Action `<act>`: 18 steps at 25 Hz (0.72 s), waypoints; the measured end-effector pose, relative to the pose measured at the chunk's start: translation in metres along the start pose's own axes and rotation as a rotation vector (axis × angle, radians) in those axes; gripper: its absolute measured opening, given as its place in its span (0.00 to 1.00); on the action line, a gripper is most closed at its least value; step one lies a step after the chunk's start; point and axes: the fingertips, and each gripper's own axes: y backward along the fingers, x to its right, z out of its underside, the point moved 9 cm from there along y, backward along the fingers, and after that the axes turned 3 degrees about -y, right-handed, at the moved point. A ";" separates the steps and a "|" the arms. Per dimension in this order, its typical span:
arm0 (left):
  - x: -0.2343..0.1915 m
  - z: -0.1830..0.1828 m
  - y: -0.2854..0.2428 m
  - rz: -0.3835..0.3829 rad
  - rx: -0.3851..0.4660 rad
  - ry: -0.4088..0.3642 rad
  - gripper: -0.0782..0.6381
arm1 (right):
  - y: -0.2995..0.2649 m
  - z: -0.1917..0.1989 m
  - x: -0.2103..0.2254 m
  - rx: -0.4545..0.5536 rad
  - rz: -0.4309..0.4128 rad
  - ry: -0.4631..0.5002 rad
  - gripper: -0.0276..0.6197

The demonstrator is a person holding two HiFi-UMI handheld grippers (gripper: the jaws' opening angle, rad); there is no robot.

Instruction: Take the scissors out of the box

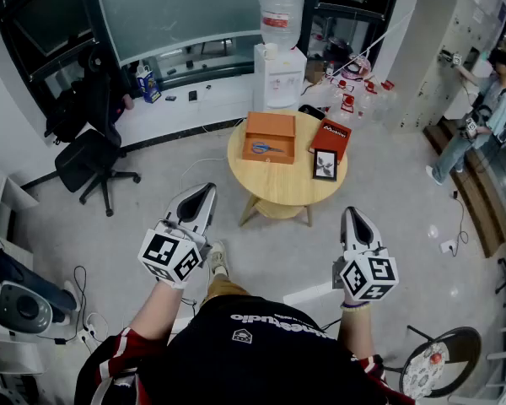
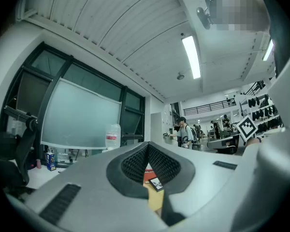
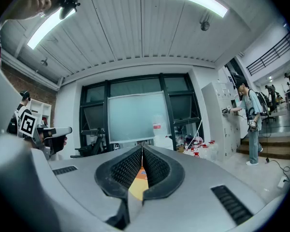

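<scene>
An open orange box [image 1: 268,137] sits on the far left part of a round wooden table [image 1: 282,186], and blue-handled scissors [image 1: 265,148] lie inside it. Both grippers hover well short of the table, over the floor, pointing at it. My left gripper [image 1: 207,189] is shut and holds nothing; in the left gripper view its pads [image 2: 135,162] meet at the tip. My right gripper [image 1: 351,213] is also shut and empty. A slice of the orange box [image 3: 141,174] shows through its jaws in the right gripper view.
A red book [image 1: 331,136] and a small picture frame [image 1: 325,164] lie right of the box. Behind the table stands a water dispenser [image 1: 278,67]. A black office chair [image 1: 88,163] is at the left, a stool [image 1: 438,365] at the lower right, and a person [image 1: 481,116] at the far right.
</scene>
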 end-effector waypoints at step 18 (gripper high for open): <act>-0.005 0.003 -0.005 -0.008 -0.004 0.058 0.13 | -0.001 -0.006 0.004 0.001 0.018 0.024 0.08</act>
